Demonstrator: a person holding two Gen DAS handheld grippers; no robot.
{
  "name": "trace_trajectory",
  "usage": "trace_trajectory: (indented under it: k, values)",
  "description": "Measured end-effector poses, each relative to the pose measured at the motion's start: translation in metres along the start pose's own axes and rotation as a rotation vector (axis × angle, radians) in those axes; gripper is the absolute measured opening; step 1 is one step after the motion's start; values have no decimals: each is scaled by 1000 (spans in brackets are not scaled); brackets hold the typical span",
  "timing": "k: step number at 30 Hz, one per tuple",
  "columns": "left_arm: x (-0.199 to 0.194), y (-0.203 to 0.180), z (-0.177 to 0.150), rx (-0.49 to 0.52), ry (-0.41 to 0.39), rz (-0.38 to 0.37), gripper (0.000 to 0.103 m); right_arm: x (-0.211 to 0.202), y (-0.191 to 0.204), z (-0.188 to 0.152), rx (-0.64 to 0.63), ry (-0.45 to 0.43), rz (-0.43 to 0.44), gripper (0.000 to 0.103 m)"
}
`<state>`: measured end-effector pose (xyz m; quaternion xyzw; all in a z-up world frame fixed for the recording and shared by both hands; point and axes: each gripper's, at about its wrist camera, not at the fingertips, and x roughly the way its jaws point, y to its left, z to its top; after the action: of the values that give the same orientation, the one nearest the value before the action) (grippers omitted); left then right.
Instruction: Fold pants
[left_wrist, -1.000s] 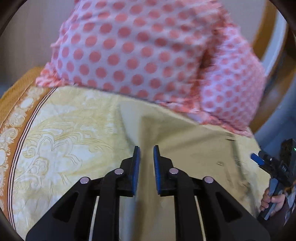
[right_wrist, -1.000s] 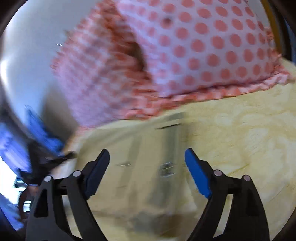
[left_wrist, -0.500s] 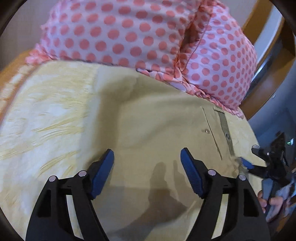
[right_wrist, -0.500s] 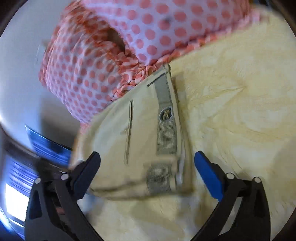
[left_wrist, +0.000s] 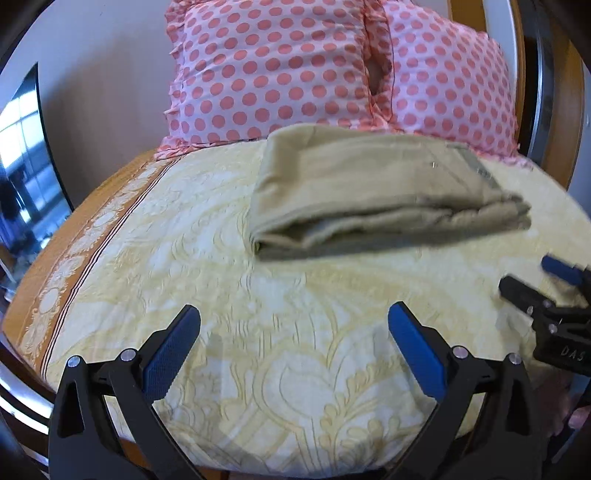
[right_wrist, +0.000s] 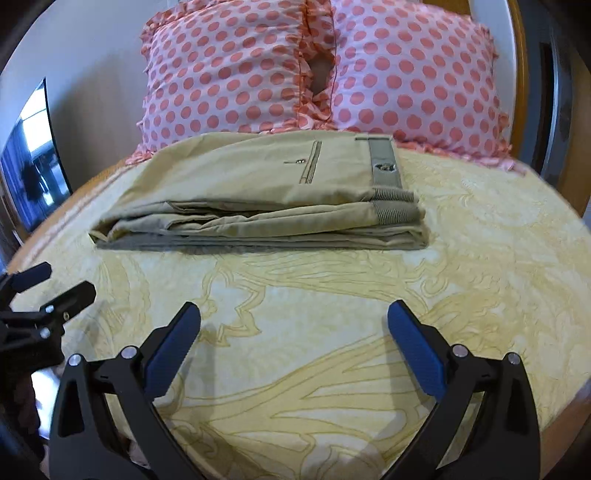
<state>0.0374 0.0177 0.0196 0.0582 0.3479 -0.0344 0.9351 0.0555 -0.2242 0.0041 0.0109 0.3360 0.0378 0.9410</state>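
The tan pants (right_wrist: 258, 192) lie folded on the yellow bedspread (right_wrist: 332, 332), near the bed's far edge, touching two pink spotted pillows (right_wrist: 258, 66). The left gripper (left_wrist: 295, 347) and right gripper (right_wrist: 295, 347) are wide apart, holding nothing.

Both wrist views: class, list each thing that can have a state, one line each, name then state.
Khaki cotton pants: folded into a flat layered stack, lying on the bedspread.
Left gripper: open, empty, clear of the pants.
Right gripper: open, empty, clear of the pants.
Pink polka-dot pillows: propped upright behind the pants.
Yellow patterned bedspread: spread flat.
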Motion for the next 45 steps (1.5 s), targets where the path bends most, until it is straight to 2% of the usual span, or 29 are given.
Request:
trace_trajectory:
  k: [5, 11, 45]
  values:
    - [2, 9, -11, -57, -10, -32, 102, -3, 6, -10, -25, -43, -25, 101]
    - [-2, 4, -21, -64, -75, -6, 102, -4, 6, -14, -30, -79, -35, 101]
    - [-2, 2, -23, -63, -79, -5, 102, -4, 7, -15, -31, -81, -38, 101]
